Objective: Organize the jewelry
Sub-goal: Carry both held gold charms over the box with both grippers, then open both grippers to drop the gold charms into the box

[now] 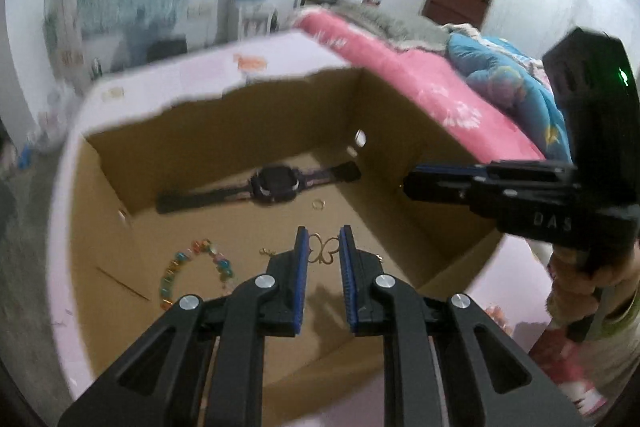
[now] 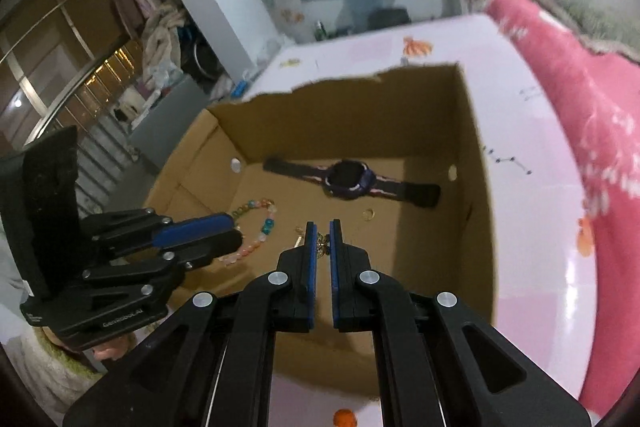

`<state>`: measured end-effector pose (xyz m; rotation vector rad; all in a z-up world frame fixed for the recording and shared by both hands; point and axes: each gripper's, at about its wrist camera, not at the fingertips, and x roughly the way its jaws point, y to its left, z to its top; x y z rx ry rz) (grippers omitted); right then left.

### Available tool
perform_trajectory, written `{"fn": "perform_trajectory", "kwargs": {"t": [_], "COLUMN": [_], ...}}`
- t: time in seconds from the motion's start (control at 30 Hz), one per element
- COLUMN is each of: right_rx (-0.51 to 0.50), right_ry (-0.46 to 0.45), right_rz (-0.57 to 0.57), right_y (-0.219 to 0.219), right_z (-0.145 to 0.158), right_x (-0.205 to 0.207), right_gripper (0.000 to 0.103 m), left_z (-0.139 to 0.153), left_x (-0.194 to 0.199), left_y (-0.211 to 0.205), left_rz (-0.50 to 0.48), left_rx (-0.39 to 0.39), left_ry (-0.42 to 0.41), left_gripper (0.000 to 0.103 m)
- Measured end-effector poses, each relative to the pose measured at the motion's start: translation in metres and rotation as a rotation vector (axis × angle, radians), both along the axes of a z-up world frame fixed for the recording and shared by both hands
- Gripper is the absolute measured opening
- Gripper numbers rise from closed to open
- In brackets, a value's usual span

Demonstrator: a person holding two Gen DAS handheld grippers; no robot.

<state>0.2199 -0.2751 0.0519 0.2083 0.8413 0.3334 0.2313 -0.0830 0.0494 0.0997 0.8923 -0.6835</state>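
An open cardboard box (image 1: 400,131) with plain brown corrugated walls and a ragged, torn back rim sits on a glossy pale pink tabletop (image 2: 532,187) printed with small orange motifs. On the box's flat floor lie four pieces of jewelry. A dark wristwatch (image 1: 276,183) with a rounded square case and a long rubbery strap stretches flat near the back wall. Just in front of it, toward the right in the left wrist view, lies a small thin gold ring (image 1: 318,203). A beaded bracelet (image 1: 192,271) of glossy, multicoloured round beads curves in an arch on the left part of the floor. A fine gold butterfly pendant (image 1: 322,251) of looping wire lies near the middle.

The left gripper (image 1: 323,247) hovers above the box, its black jointed fingers lined with ribbed blue pads (image 1: 303,259); the jaws stand a narrow gap apart with nothing pinched, the pendant showing on the floor beyond them. The right gripper (image 2: 323,239) also hangs over the box, its jaws drawn nearly together and empty. A soft pink floral bed (image 1: 420,87) with a fuzzy grey blanket runs beside the tabletop.
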Motion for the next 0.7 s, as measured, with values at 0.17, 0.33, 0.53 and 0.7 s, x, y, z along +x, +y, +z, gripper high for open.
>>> {"fn": "perform_trajectory", "kwargs": {"t": [0.17,0.33,0.53,0.7], "right_rx": [0.021,0.024,0.009,-0.016], "right_ry": [0.038,-0.039,-0.112,-0.164], "right_rz": [-0.006,-0.037,-0.079,-0.128], "right_y": [-0.005,-0.013,-0.026,-0.039], "right_z": [-0.006,0.013,0.025,0.035], "right_x": [0.018,0.008,-0.004,-0.029], "right_gripper": [0.007,0.027,0.034,0.045], "left_z": [-0.007,-0.005,0.004,0.017], "left_x": [0.021,0.031,0.028,0.009], "left_y": [-0.008,-0.003,0.003,0.01], "left_rz": [0.008,0.048,0.073,0.082], "left_rx": [-0.039,-0.074,-0.083,-0.077], "left_ry": [0.061,0.095,0.056,0.003], "left_gripper": [0.015,0.018,0.023,0.036]}}
